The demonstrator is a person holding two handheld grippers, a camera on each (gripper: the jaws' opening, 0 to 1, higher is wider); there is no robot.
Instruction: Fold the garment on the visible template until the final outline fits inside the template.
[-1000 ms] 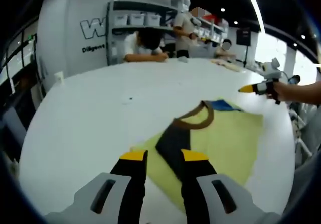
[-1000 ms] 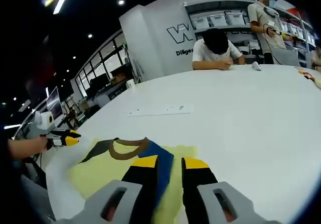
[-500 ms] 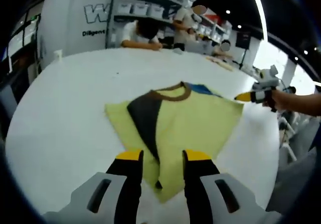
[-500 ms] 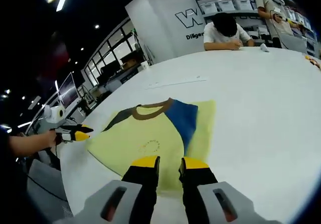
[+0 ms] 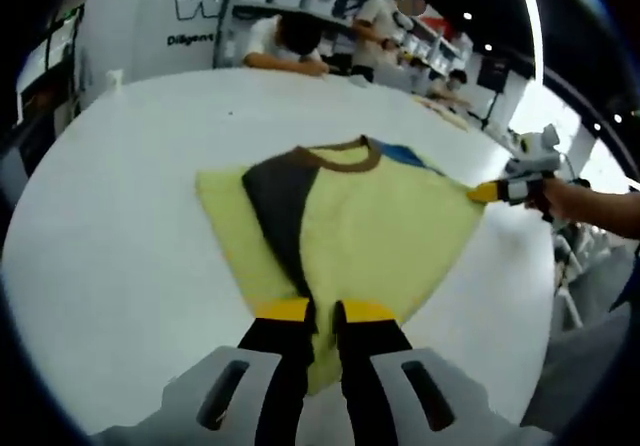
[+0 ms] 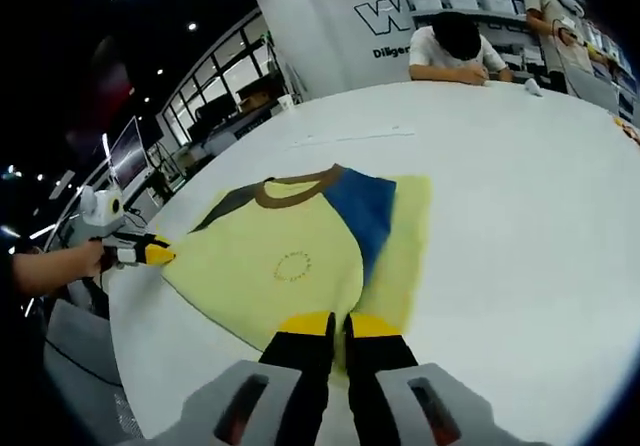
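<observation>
A pale yellow garment [image 5: 380, 236] with a brown collar, one dark sleeve and one blue sleeve lies flat on the white table [image 5: 120, 216]. My left gripper [image 5: 312, 312] is shut on its near hem, by the lower end of the dark sleeve. In the left gripper view my right gripper [image 5: 488, 192], held by a hand, has its yellow tips at the garment's right corner. In the right gripper view the garment [image 6: 290, 256] spreads ahead, and my right gripper [image 6: 338, 323] is shut on its near edge. My left gripper [image 6: 150, 254] touches the left corner there.
The round white table [image 6: 520, 216] stretches far beyond the garment. A sheet of paper [image 6: 350, 136] lies on it further back. A person [image 6: 455, 46] leans over the far edge, in front of shelves with bins. The table's near edge runs close behind both grippers.
Both grippers have moved a little forward onto the garment's near edge and their jaws have gone from open to shut on the fabric. The garment lies as before.
</observation>
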